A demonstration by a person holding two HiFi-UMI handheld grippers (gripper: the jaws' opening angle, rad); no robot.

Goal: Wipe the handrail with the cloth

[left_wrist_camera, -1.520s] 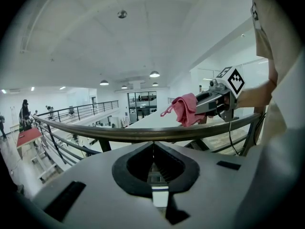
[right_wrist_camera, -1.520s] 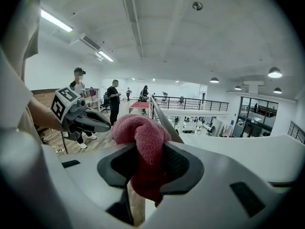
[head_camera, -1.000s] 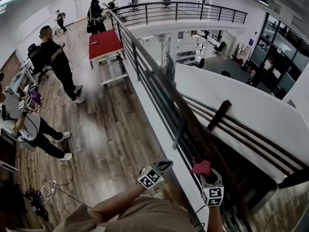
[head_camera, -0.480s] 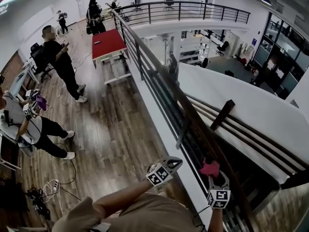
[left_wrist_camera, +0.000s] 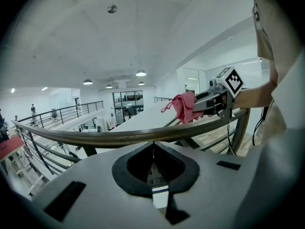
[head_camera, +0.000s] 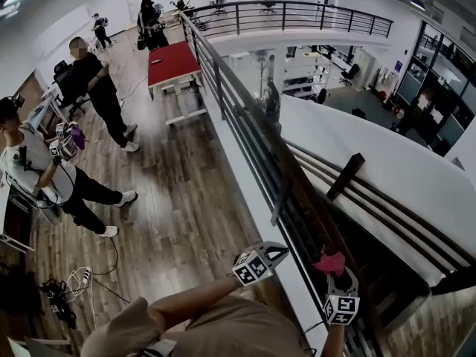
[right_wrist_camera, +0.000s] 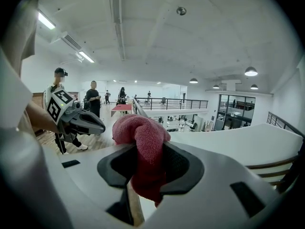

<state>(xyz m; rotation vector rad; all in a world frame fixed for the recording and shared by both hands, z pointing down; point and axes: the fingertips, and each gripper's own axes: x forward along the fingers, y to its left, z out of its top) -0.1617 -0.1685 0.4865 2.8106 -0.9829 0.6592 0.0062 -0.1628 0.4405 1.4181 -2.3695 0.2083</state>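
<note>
A wood-plank floor (head_camera: pixel 178 199) fills the left and centre of the head view. A dark metal railing cuts through it from the upper centre down to the lower right, topped by the handrail (head_camera: pixel 256 121). In the left gripper view the handrail (left_wrist_camera: pixel 119 137) crosses the middle of the frame as a curved brown bar.

A white parapet wall (head_camera: pixel 372 162) takes the right side of the head view. A red table (head_camera: pixel 173 62) stands against the railing in the upper left, with a person in black (head_camera: pixel 97 95) near it and another person (head_camera: pixel 37 177) at the left edge.

At the bottom centre is the left gripper (head_camera: pixel 277 253). Its jaws are clenched together on nothing (left_wrist_camera: pixel 153 149), with the tips just short of the handrail.

Lower right of it, the right gripper (head_camera: pixel 336 274) is clamped on the pink cloth (head_camera: pixel 329 262). The cloth is bunched between its jaws (right_wrist_camera: pixel 147 171) and bulges above them (right_wrist_camera: pixel 143 137). The cloth (left_wrist_camera: pixel 183 106) hangs right at the top of the handrail, though contact cannot be made out.
</note>
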